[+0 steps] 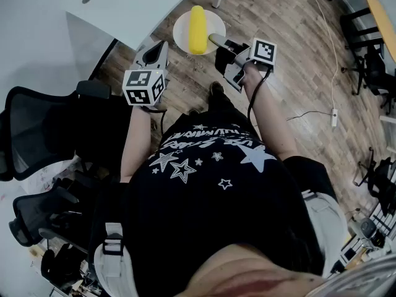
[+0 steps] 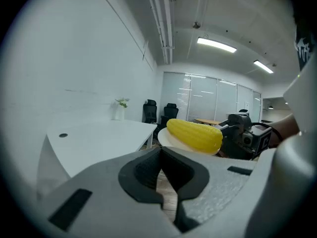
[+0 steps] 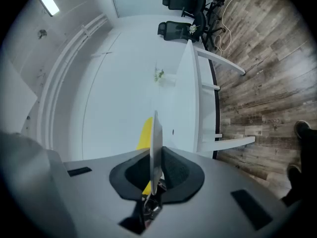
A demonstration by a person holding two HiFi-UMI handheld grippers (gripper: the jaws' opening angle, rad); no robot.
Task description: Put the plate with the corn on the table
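A white plate point(image 1: 185, 28) with a yellow corn cob point(image 1: 197, 20) on it hangs in the air over the wooden floor, just off the corner of the white table point(image 1: 124, 5). My right gripper point(image 1: 218, 41) is shut on the plate's right rim. In the right gripper view the plate point(image 3: 155, 148) stands edge-on between the jaws, with the corn point(image 3: 144, 133) behind it. My left gripper point(image 1: 156, 49) is shut and holds nothing, just left of the plate. The left gripper view shows the corn point(image 2: 194, 134), the plate point(image 2: 166, 139) and the right gripper point(image 2: 242, 135) ahead.
Black office chairs point(image 1: 43, 129) stand at my left, close to the table's edge. A white cable point(image 1: 322, 42) runs across the floor on the right, with more chairs point(image 1: 371, 60) beyond it. A small plant point(image 2: 120, 108) stands on the far end of the table point(image 2: 94, 133).
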